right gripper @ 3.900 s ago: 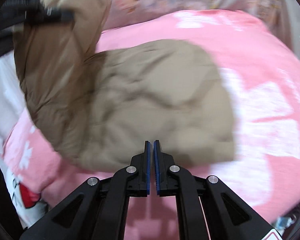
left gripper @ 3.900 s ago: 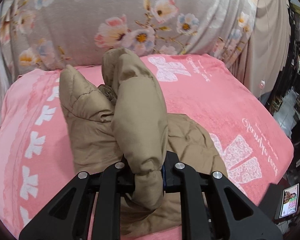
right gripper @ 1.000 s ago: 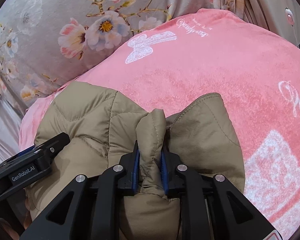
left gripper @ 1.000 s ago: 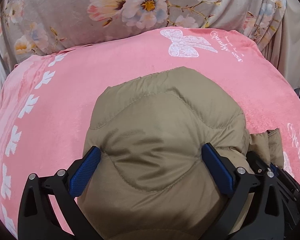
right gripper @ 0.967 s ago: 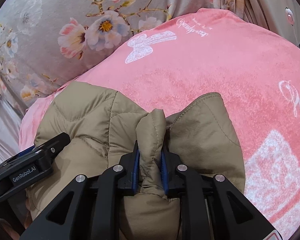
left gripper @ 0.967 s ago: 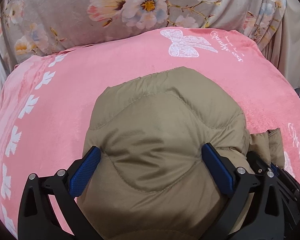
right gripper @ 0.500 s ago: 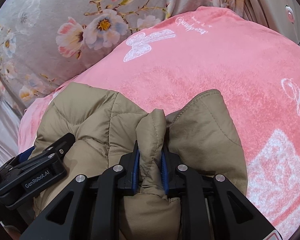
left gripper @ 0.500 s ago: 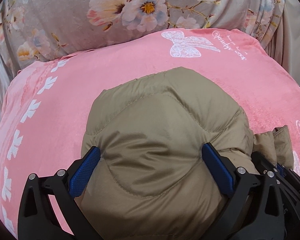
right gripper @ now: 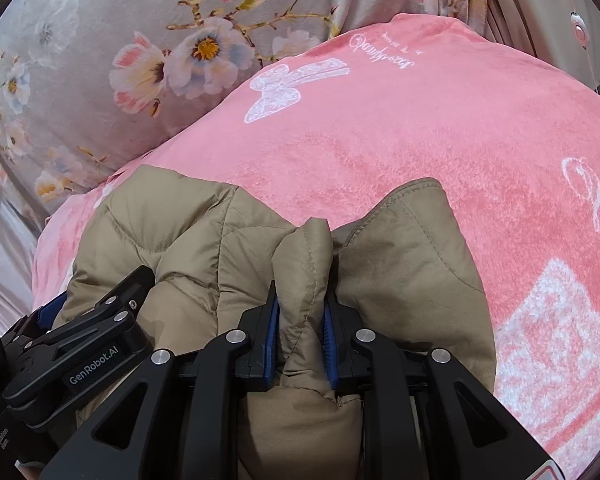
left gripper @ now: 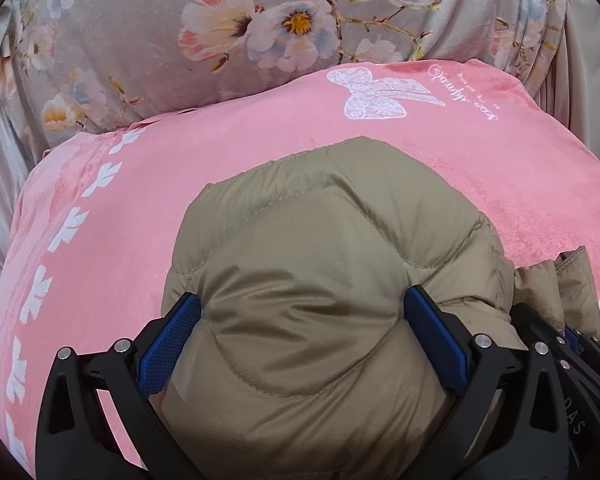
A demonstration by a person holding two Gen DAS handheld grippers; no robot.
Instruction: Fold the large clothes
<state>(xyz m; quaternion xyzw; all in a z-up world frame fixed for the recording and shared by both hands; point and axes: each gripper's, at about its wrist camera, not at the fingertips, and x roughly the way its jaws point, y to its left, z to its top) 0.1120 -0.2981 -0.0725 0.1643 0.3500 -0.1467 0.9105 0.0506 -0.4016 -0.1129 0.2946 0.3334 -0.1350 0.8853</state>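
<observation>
My left gripper (left gripper: 302, 320) stands wide, its blue pads (left gripper: 168, 344) pressing into both sides of a thick bulge of the tan puffer jacket (left gripper: 332, 240), which lies bundled on the pink blanket (left gripper: 228, 152). My right gripper (right gripper: 300, 316) is narrow, pinching a ridge of the same jacket just beside it, before the floral cushion (right gripper: 140, 40).

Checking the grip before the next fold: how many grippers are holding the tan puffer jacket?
2. Left gripper, jaws wide around the jacket's padded bulk; right gripper pinching a narrow fold beside it.
</observation>
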